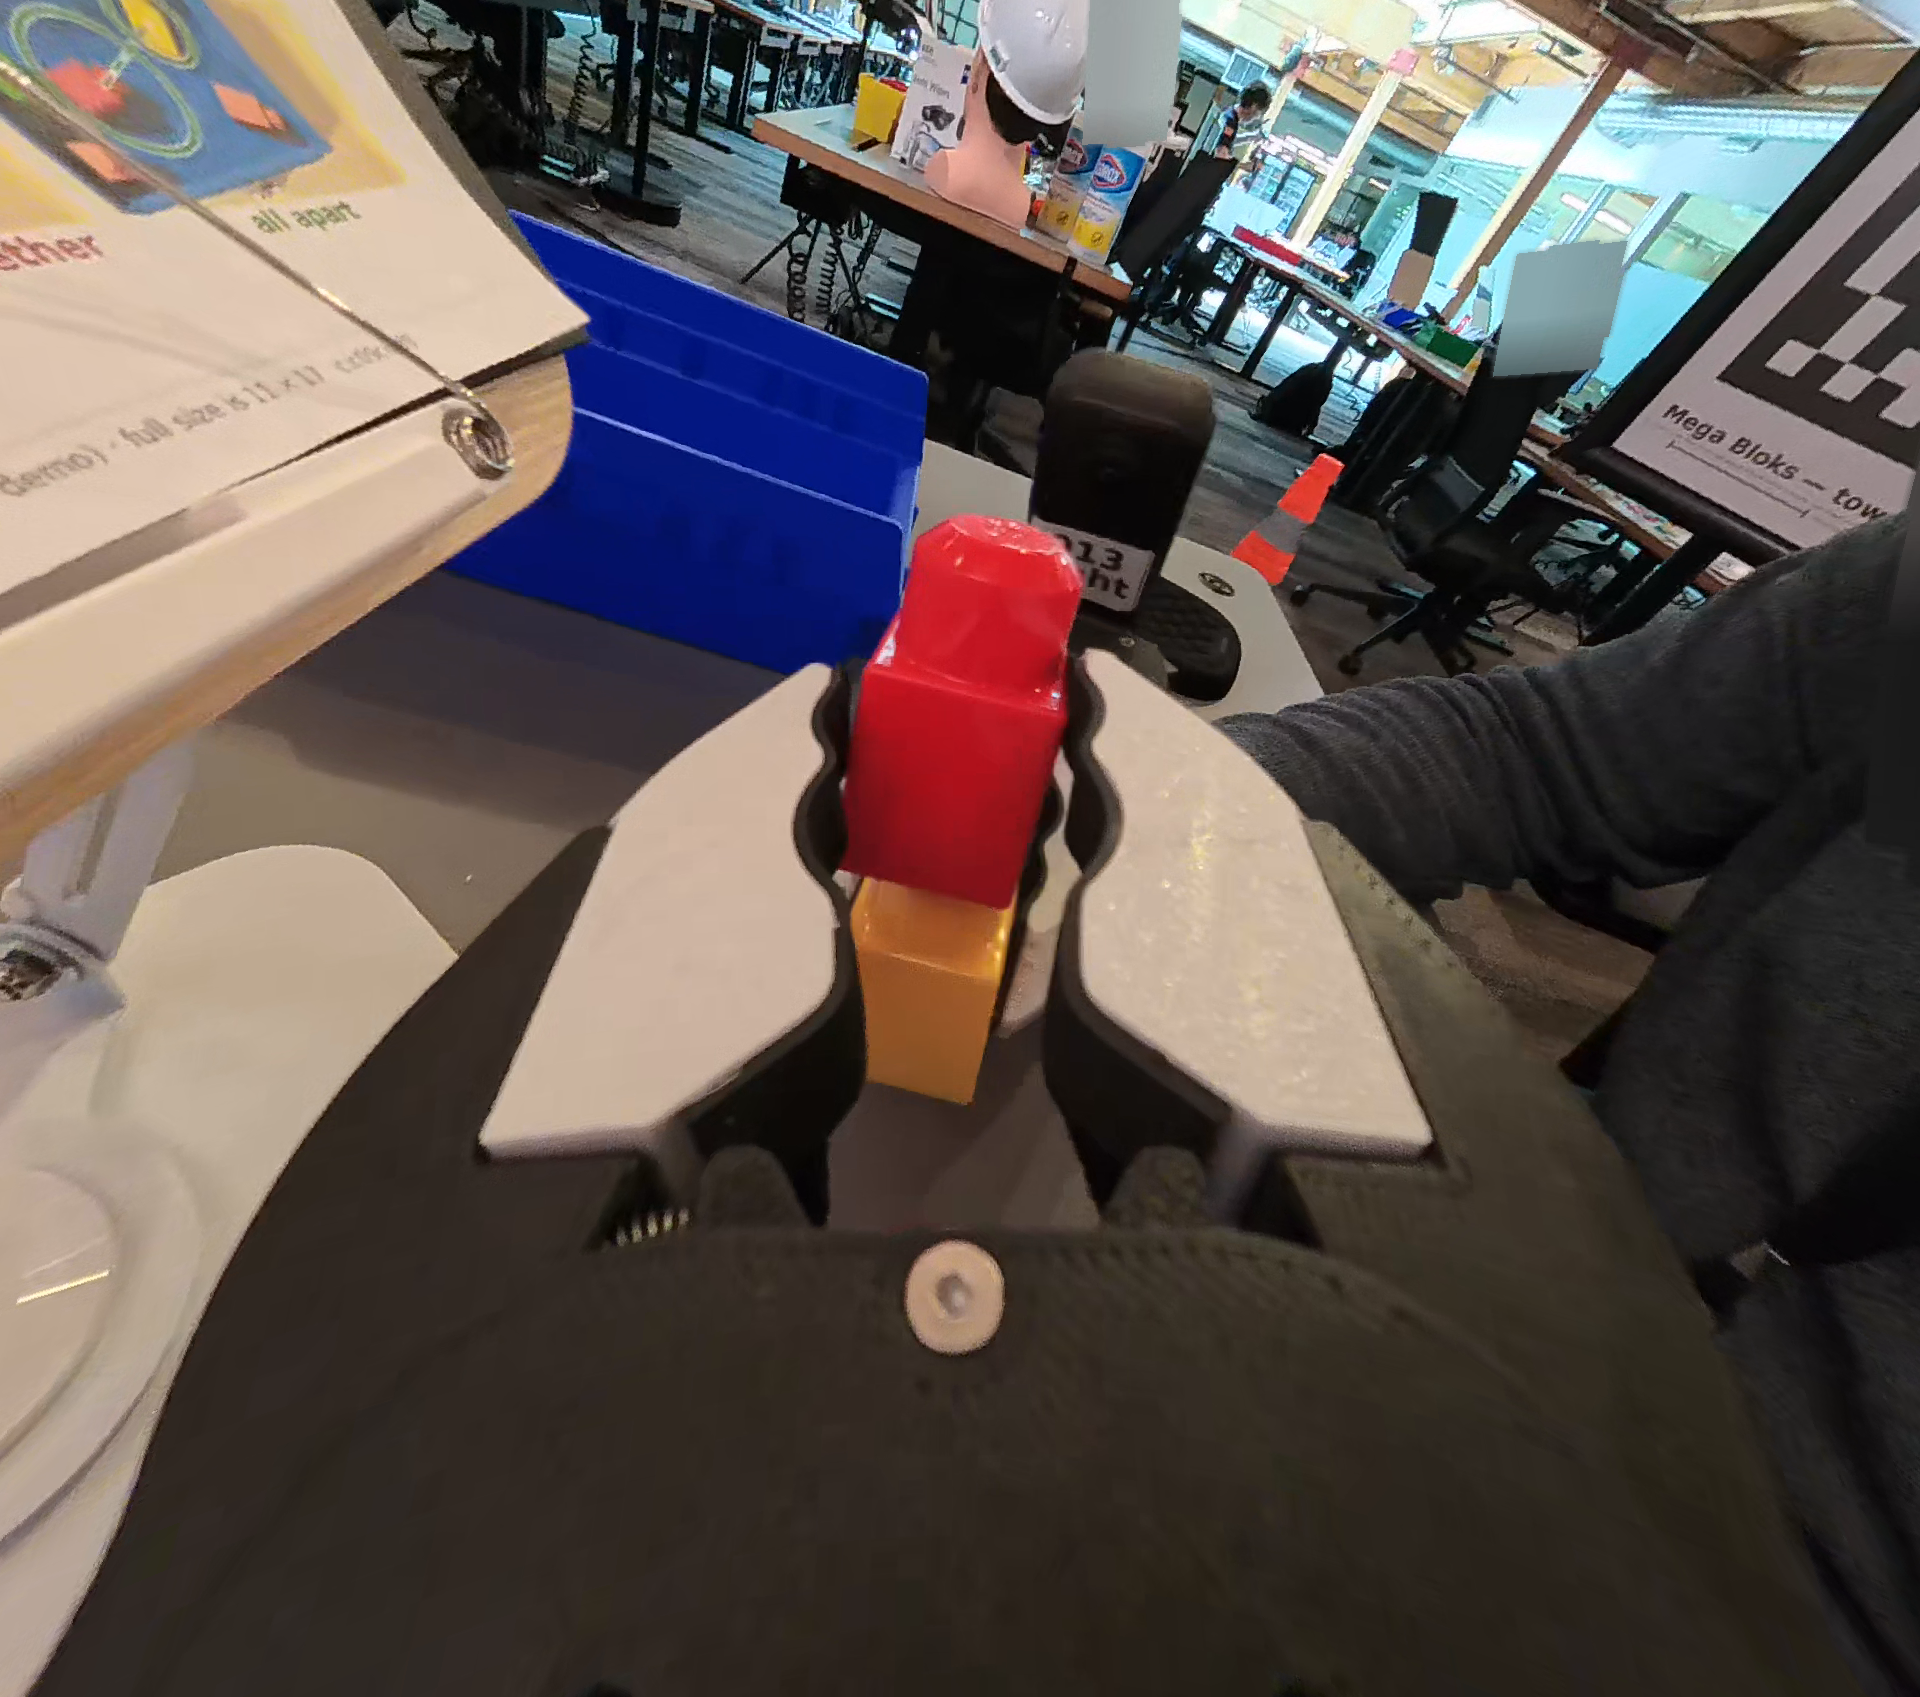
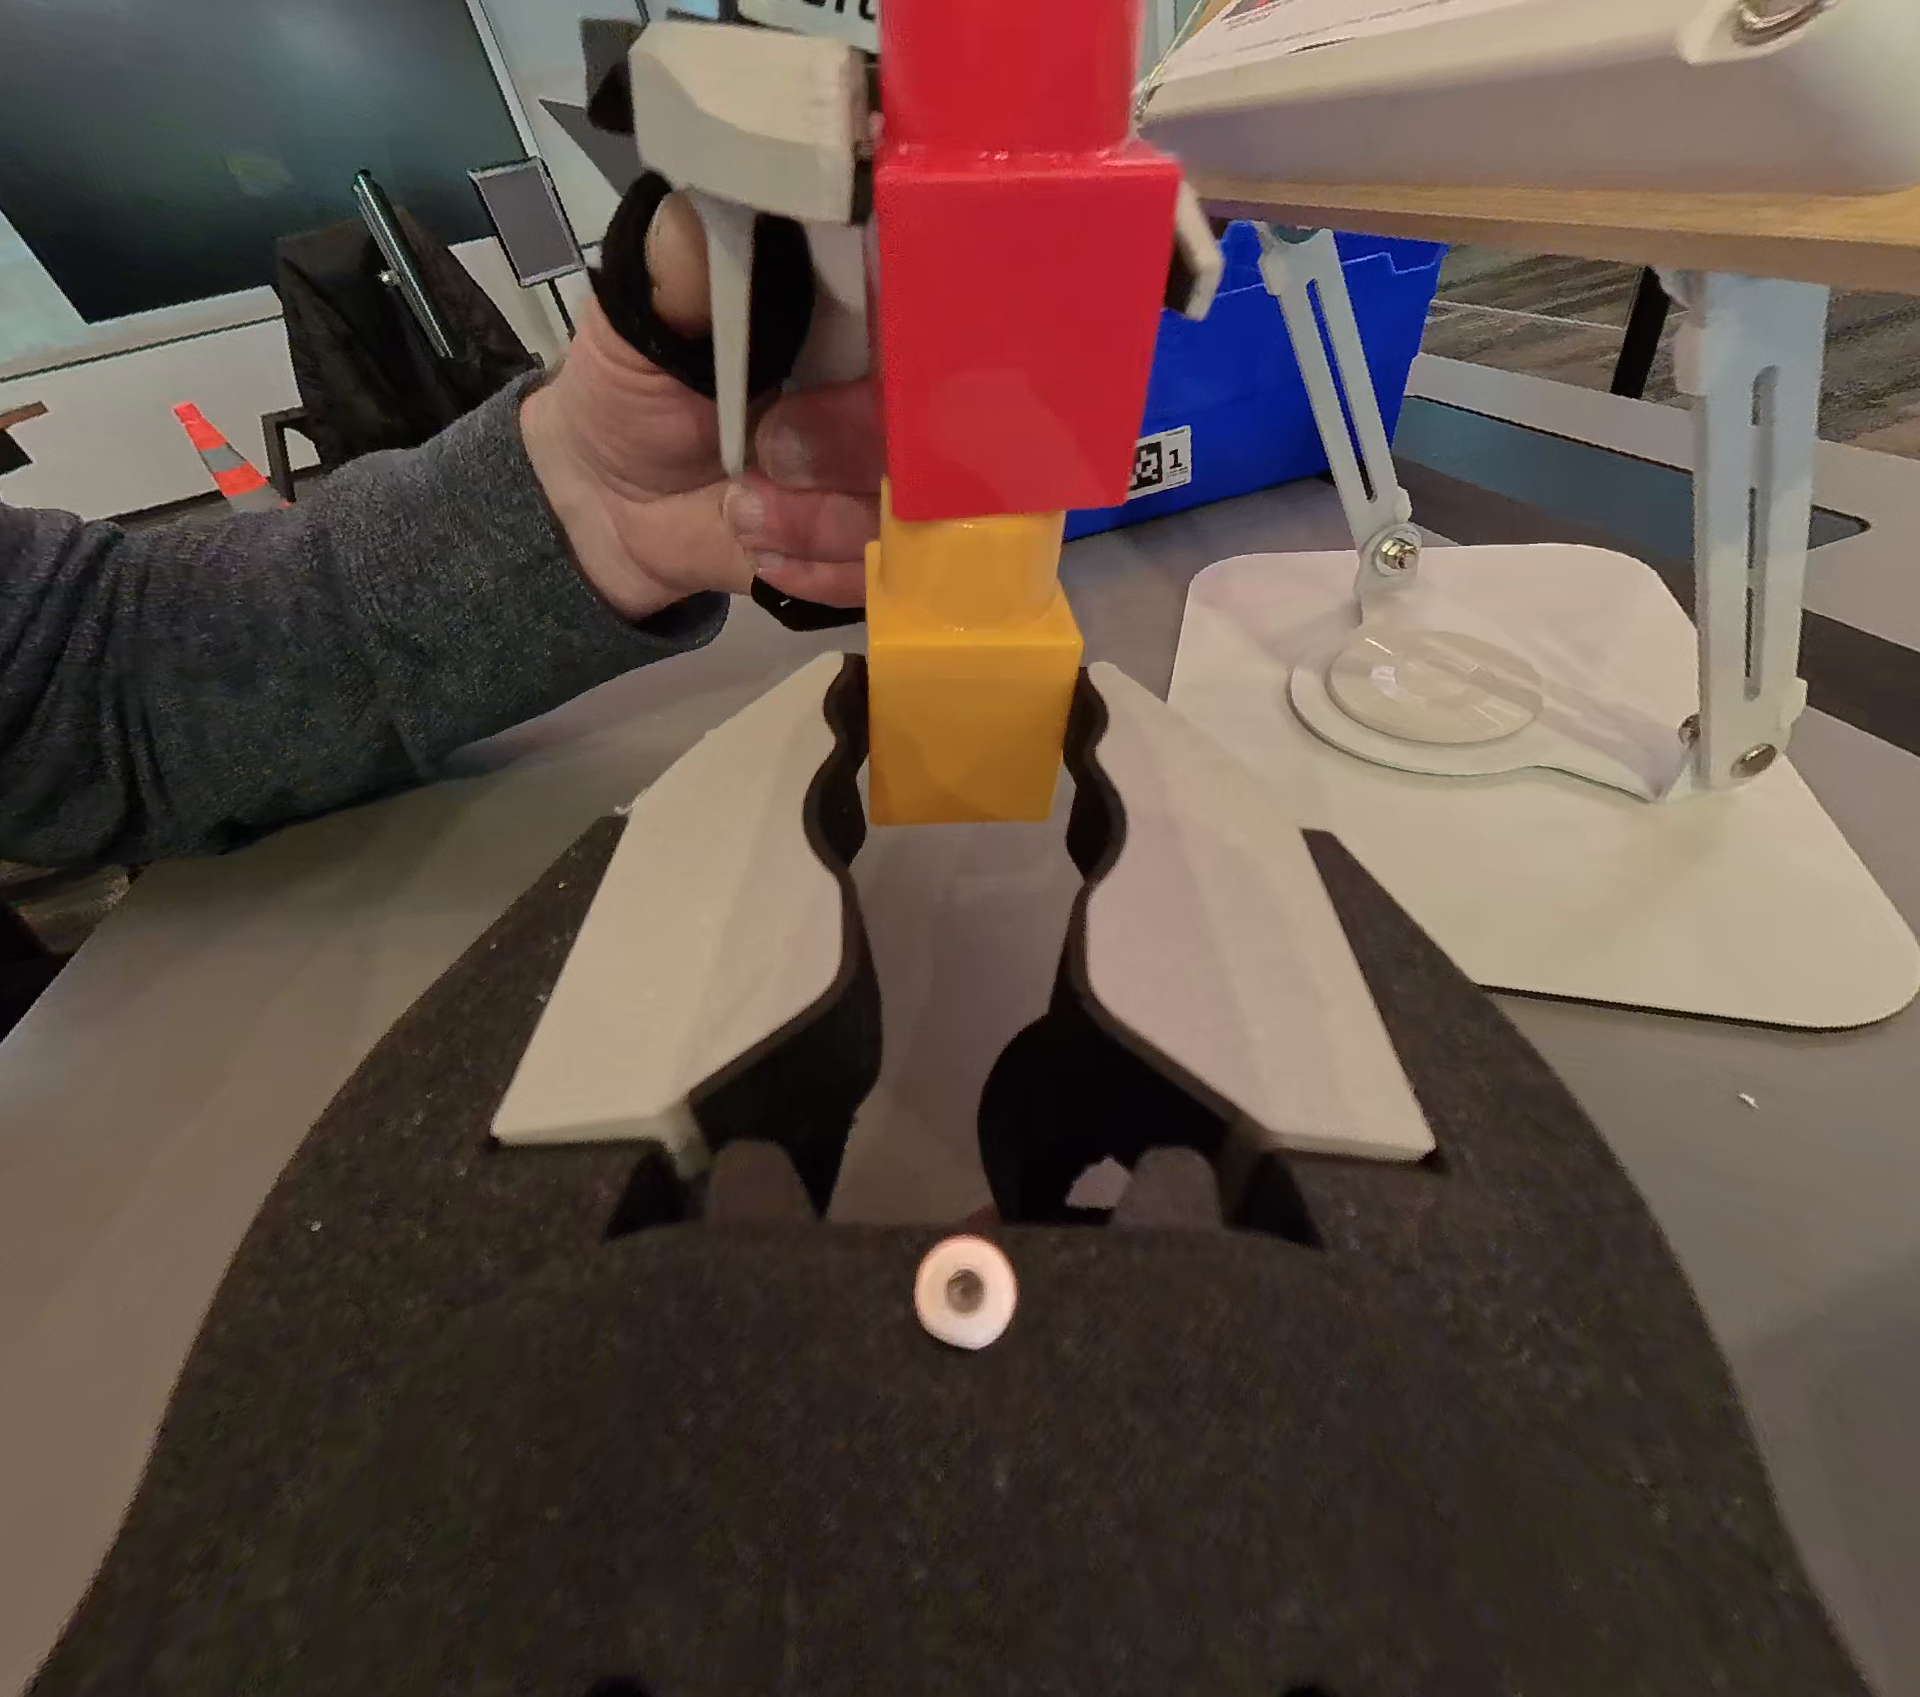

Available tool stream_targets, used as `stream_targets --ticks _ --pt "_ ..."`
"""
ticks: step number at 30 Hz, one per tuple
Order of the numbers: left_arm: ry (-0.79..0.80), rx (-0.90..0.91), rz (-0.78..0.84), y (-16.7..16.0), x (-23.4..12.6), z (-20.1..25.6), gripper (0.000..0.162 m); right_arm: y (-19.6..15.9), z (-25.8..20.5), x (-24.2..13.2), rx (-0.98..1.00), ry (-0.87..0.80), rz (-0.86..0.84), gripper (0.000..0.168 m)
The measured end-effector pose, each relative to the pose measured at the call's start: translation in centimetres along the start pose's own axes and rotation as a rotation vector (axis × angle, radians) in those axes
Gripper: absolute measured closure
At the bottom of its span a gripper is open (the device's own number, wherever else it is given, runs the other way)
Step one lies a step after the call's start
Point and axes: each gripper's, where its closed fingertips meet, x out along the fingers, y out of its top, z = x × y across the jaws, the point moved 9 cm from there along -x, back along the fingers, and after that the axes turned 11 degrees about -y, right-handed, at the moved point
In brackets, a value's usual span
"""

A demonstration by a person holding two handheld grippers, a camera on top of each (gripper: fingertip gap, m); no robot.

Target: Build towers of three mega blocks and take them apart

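A grey table (image 2: 1558, 1232) carries a white document stand (image 2: 1507, 816), with a blue bin (image 2: 1268, 400) behind it. Above the tabletop, a two-block stack is held between both grippers. The left gripper (image 1: 961, 774) has its jaws clamped on the red block (image 1: 956, 774), the upper one. The right gripper (image 2: 966, 743) has its jaws pressed against the yellow block (image 2: 966, 712) below, which plugs into the red block's underside.
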Motion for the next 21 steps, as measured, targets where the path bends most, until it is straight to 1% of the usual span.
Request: stream_targets --ticks 4,9,21 --pt "0.008 0.007 -0.028 -0.8 0.6 0.0 0.123 0.0 0.2 -0.1 0.020 0.003 0.012 0.132" --pt "-0.025 0.001 0.004 -1.3 0.3 -0.3 0.124 0.0 0.2 -0.1 0.025 0.010 0.010 0.132" --pt "-0.051 -0.038 -0.008 -2.0 0.2 -0.7 0.124 -0.1 0.1 0.0 0.012 0.002 -0.011 0.132"
